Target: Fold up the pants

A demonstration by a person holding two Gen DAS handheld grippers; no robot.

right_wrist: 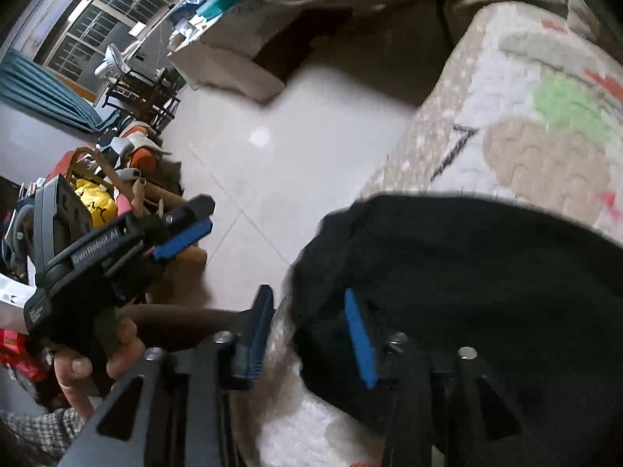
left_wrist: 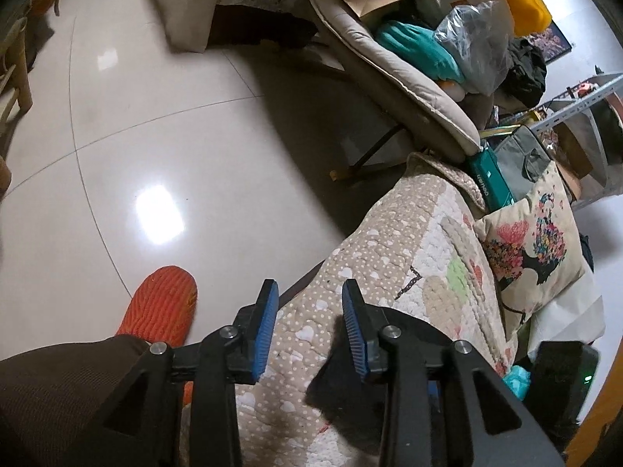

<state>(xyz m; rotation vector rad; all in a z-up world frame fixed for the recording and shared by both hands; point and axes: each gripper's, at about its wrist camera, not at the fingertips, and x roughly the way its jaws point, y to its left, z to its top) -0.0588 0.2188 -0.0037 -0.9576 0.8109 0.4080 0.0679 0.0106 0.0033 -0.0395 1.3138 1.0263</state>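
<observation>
Both the left gripper [left_wrist: 309, 325] and right gripper [right_wrist: 311, 334] had jaws apart, unclamped, above black pants [right_wrist: 467, 272] on a quilted sofa cover [left_wrist: 389, 241]; an orange slipper [left_wrist: 163, 307] lay left.

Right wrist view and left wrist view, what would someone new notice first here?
The black pants lie bunched on the patterned quilt, filling the lower right of the right wrist view, with the right gripper open at their edge. In the left wrist view, an orange slipper glows on the pale floor at lower left, beside the open left gripper.
</observation>
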